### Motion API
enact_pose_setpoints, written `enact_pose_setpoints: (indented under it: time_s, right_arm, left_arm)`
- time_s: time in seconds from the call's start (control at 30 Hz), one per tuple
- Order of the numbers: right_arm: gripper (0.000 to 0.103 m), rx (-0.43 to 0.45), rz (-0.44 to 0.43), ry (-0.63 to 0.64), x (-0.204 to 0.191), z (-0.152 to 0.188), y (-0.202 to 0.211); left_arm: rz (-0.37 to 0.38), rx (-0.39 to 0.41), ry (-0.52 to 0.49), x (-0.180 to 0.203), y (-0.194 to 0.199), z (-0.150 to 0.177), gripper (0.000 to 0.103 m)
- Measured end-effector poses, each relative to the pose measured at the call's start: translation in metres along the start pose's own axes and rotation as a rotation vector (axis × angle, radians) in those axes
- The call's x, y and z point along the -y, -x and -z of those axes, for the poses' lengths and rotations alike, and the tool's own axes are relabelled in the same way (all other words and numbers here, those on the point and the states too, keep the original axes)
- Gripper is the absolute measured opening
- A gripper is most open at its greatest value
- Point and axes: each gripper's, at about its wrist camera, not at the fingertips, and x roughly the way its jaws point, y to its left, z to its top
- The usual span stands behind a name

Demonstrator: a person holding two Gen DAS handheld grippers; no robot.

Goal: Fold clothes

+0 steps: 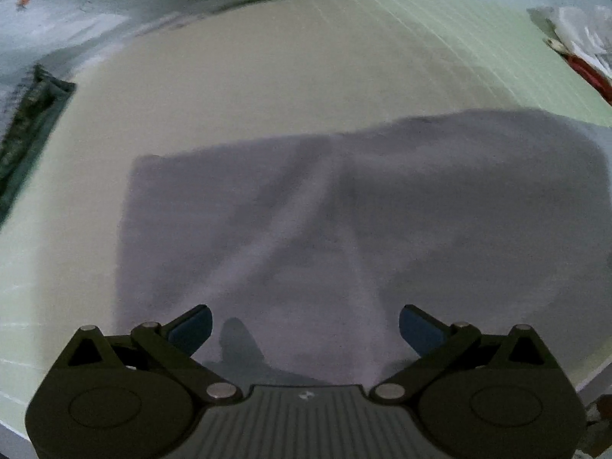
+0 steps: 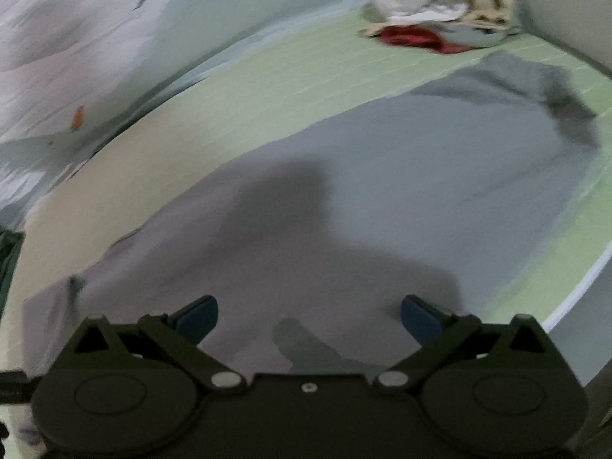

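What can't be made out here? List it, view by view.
- Grey garment, left wrist view: its near edge is hidden behind the left gripper; motion blur hides what kind of garment it is.
- Same garment, right wrist view: near part is hidden behind the right gripper.
- Pile of clothes, right wrist view: blurred and cut by the top edge; single items can't be separated.
- Dark green object, left wrist view: blurred, cut by the left edge; unidentifiable.

The crumpled pile of white, cream and red clothes [image 2: 440,11] is blurred, perhaps several garments; the dark green cloth [image 1: 26,134] is cut off at the left edge.
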Motion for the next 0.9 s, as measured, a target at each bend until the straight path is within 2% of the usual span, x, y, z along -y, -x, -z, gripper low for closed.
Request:
enact_pose_setpoints:
  time_s: [0.23, 0.43, 0.53, 0.67, 0.83, 0.9]
  right_arm:
    - [0.103, 0.059, 0.087, -0.063, 0.088, -0.038, -0.007]
    - [0.103, 0.12, 0.176, -0.121, 0.152, -0.067, -0.015]
    - [0.103, 0.151, 0.191, -0.12, 0.174, -0.078, -0.023]
    - [0.103, 0.172, 0.247, -0.037, 0.19, -0.097, -0.038]
    - [0.103, 0.192, 0.27, -0.032, 0.197, -0.109, -0.047]
    - [0.103, 0.216, 0.25, -0.073, 0.199, -0.107, -0.045]
  left_arm:
    - [-0.021, -0.049, 0.016, 0.064, -0.01, -0.005, 0.103]
    - [-0.064, -0.077, 0.054, 0.082, -0.016, -0.009, 0.103]
    - [-0.081, -0.084, 0.059, 0.084, -0.015, -0.01, 0.103]
    - [-0.098, -0.093, 0.082, 0.086, -0.014, -0.011, 0.103]
    - [-0.121, -0.091, 0.08, 0.091, -0.014, -0.011, 0.103]
    - [-0.12, -0.092, 0.086, 0.092, -0.015, -0.011, 0.103]
